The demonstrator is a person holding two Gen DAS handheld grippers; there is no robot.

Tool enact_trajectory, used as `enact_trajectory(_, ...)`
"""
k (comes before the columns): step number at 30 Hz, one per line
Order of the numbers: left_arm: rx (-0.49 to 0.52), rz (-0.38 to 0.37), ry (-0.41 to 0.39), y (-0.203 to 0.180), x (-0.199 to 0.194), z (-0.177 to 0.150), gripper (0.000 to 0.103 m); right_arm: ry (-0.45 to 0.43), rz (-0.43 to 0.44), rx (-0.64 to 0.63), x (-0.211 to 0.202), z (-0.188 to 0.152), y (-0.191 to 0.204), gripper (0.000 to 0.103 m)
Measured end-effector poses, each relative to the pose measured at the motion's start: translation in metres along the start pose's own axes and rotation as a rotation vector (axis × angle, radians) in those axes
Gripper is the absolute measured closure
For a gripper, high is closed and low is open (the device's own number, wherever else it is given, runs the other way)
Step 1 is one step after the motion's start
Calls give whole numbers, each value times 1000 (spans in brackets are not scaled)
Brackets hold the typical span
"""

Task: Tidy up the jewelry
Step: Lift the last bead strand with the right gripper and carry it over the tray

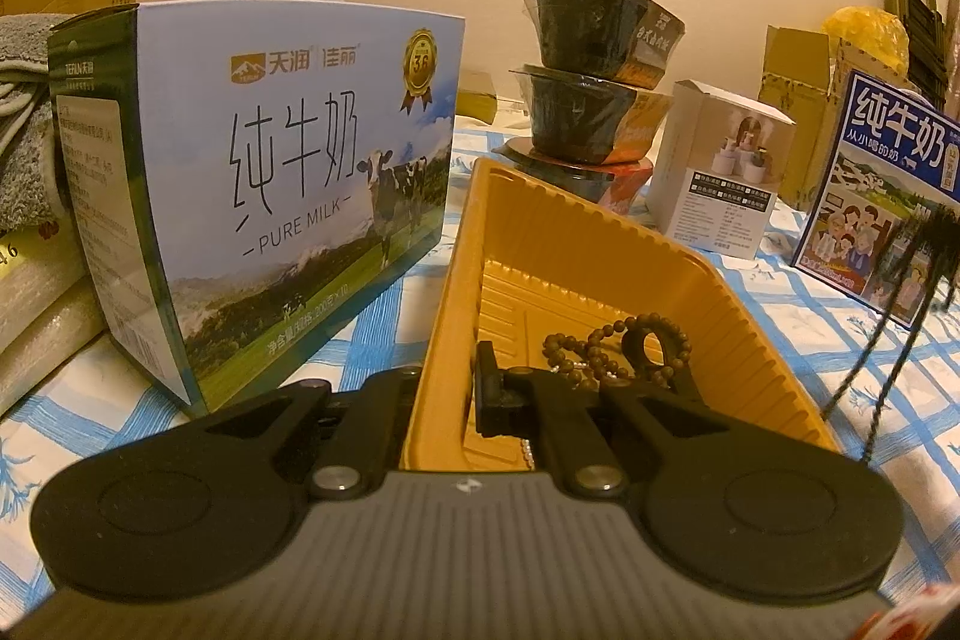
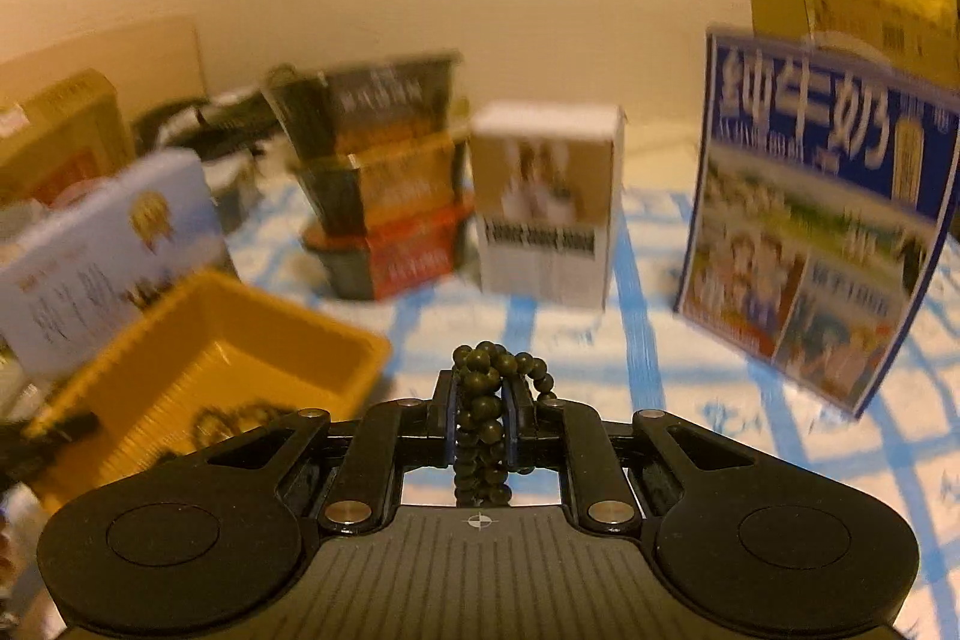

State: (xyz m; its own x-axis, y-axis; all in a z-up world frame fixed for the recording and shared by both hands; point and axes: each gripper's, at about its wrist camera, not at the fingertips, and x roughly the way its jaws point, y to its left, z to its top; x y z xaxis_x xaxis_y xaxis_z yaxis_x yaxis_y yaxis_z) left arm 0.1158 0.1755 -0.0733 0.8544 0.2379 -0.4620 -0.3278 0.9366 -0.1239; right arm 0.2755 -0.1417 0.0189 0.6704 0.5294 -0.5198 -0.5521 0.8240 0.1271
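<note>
A yellow plastic tray (image 1: pixel 600 244) lies on the blue checked cloth. My left gripper (image 1: pixel 453 388) is shut on the tray's near left wall, one finger inside and one outside. A brown bead bracelet (image 1: pixel 618 346) lies in the tray. In the right wrist view my right gripper (image 2: pixel 480 418) is shut on a dark green bead bracelet (image 2: pixel 486 400), held above the cloth to the right of the tray (image 2: pixel 240 340). A dark tassel cord (image 1: pixel 888 340) hangs at the right of the left wrist view.
A blue milk carton box (image 1: pixel 270 196) stands left of the tray. Stacked black bowls (image 1: pixel 594 64), a white box (image 1: pixel 714 172) and a second milk box (image 1: pixel 882 196) stand behind. The same items show blurred in the right wrist view, with the white box (image 2: pixel 546 202).
</note>
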Motion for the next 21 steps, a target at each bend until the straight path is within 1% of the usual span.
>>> enact_trajectory(6, -2, -5, -6, -1, -2, 1, 98, -74, 56, -43, -32, 31, 17, 88)
enact_trajectory(9, -3, -7, -8, 0, -2, 2, 98, -100, 82, -65, -41, 41, 28, 88)
enact_trajectory(13, -5, -9, -9, -1, -2, 2, 98, -129, 133, -62, -48, 50, 42, 88)
enact_trajectory(17, -5, -9, -9, -1, -2, 2, 98, -156, 204, -51, -52, 60, 58, 88)
enact_trajectory(21, -9, -11, -10, -1, -2, 3, 98, -151, 295, -27, -50, 64, 76, 88)
